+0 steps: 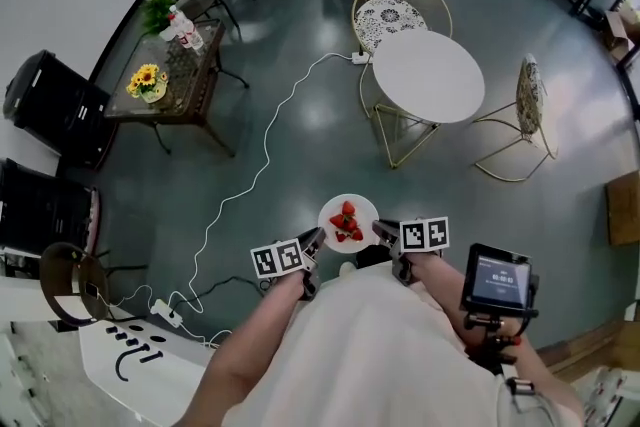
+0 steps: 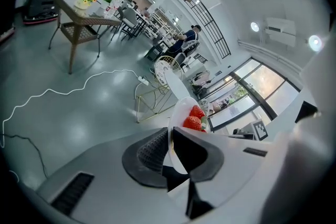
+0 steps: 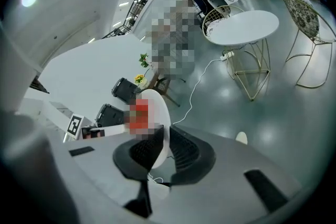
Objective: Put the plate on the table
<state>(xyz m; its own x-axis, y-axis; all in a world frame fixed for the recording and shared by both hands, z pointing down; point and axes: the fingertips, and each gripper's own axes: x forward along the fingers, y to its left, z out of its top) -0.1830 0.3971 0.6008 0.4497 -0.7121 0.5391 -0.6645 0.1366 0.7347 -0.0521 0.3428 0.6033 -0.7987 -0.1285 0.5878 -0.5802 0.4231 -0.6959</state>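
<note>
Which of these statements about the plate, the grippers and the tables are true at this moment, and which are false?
1. The plate carries strawberries. True.
2. The plate sits on a table. False: it is held above the floor, short of the round white table.
3. The left gripper and the right gripper both clamp the plate's rim. True.
4. The sunflowers stand on the round white table. False: they stand on the dark side table.

Head view looks steeply down; both gripper views sit close, facing inward, sharing the plate (image 1: 366, 211).
</note>
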